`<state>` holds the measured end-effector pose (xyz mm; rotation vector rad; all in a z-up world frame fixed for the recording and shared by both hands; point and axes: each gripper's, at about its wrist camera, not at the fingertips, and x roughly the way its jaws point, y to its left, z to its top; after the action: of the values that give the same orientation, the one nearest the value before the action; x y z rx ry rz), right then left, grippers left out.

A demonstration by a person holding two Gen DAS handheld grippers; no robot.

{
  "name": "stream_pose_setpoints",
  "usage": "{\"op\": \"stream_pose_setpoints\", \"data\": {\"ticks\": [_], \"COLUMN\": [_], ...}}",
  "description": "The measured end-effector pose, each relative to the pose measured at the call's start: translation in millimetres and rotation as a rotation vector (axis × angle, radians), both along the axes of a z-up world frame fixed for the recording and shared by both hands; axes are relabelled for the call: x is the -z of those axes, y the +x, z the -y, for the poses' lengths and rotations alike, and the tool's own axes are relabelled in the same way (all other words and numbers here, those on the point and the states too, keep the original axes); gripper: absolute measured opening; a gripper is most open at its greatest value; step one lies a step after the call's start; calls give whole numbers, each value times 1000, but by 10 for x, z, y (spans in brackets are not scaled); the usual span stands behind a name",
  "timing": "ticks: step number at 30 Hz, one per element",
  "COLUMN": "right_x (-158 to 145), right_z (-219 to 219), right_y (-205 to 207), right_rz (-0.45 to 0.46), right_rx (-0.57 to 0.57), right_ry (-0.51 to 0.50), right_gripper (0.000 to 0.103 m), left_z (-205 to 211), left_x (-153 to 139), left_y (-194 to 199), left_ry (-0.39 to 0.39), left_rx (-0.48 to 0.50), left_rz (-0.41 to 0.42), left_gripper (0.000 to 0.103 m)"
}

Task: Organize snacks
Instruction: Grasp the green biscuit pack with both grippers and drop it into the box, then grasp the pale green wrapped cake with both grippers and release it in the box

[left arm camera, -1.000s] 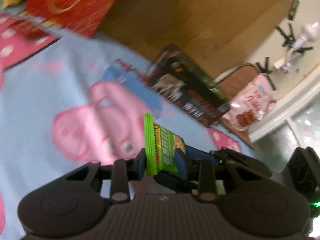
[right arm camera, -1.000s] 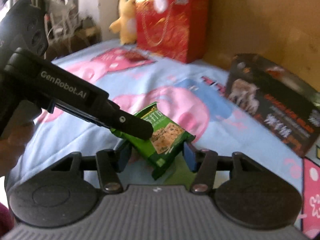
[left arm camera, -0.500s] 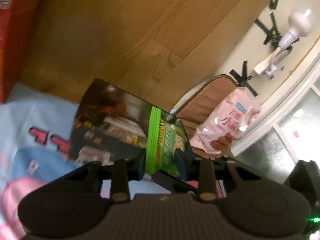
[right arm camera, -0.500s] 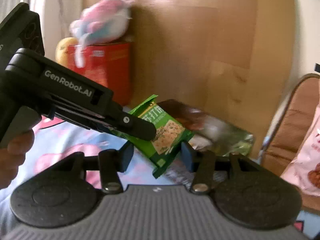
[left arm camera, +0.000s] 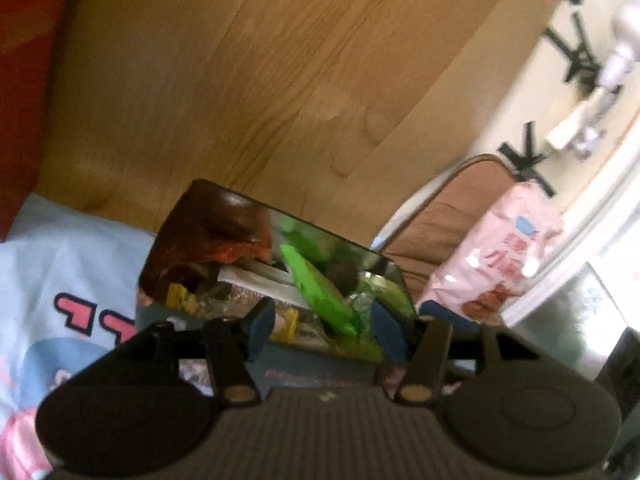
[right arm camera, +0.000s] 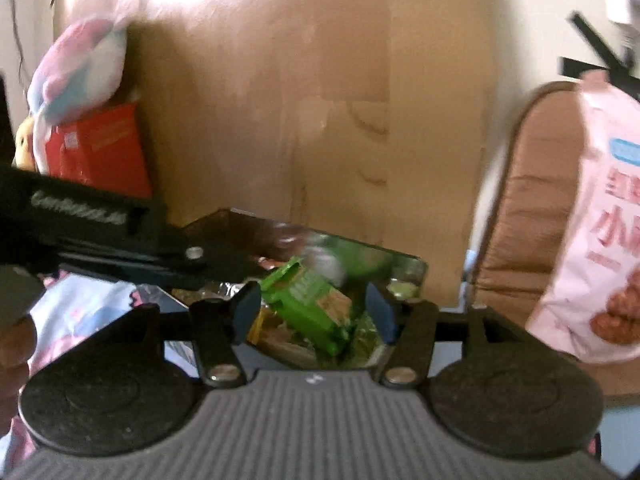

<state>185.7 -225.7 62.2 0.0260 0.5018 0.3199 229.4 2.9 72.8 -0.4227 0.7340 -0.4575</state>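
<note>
The green snack pack [left arm camera: 320, 296] is tipping over the open dark box [left arm camera: 224, 320] of snacks that sits on the bed with the blue and pink sheet [left arm camera: 52, 264]. The left tongs [left arm camera: 322, 322] are opening and the pack looks let go, no longer pressed by the blue pads [left arm camera: 262, 320]. The right tongs [right arm camera: 308, 312] are opening too, with the pack [right arm camera: 308, 304] seen between their pads but not squeezed. What could go wrong, I think: the pack is tilted and light, so it may catch on the box's shiny rim or slide off the pile inside and land on the bed. The left tongs might also bump the box if they dip. Both tongs point down a little toward the box, side by side, and the left tool [right arm camera: 100, 232] reaches in across the right view. A hand [right arm camera: 16, 344] shows at that view's left edge.
</note>
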Motion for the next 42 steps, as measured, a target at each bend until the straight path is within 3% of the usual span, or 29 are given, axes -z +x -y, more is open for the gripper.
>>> {"op": "stream_pose_setpoints", "data": {"ticks": [4, 8, 12, 18, 20, 22, 23, 26, 35, 42], "right_x": [-46, 108, 253, 432, 489, 514, 525, 533, 537, 432], "right_z": [223, 349, 359, 270, 196, 85, 43, 5, -13, -90], "right_y": [-480, -1083, -1709, -2158, -2205, -2229, -2212, -2134, -1881, -1550], "right_rz": [-17, -153, -215, -252, -224, -184, -166, -139, -124, -86], "right_rx": [-50, -246, -302, -275, -255, -230, -210, -156, -128, -147], "right_ry": [93, 164, 115, 60, 31, -25, -46, -73, -73, -64], "right_gripper": [64, 73, 75, 79, 79, 71, 56, 33, 29, 29], "left_z": [-68, -4, 105, 219, 304, 366, 376, 378, 377, 227], "left_x": [-28, 225, 488, 534, 588, 582, 577, 620, 616, 448], "left_y": [-449, -935, -1222, -1432, -1489, -1565, -1593, -1577, -1296, -1058], "left_ry": [13, 13, 48, 44, 56, 94, 97, 74, 54, 33], "left_rx": [50, 202, 280, 353, 375, 377, 377, 364, 271, 213], "left_rz": [10, -73, -167, -177, -197, -162, -161, -192, -192, -142], "left_gripper": [54, 54, 54, 51, 48, 48, 45, 35, 33, 33]}}
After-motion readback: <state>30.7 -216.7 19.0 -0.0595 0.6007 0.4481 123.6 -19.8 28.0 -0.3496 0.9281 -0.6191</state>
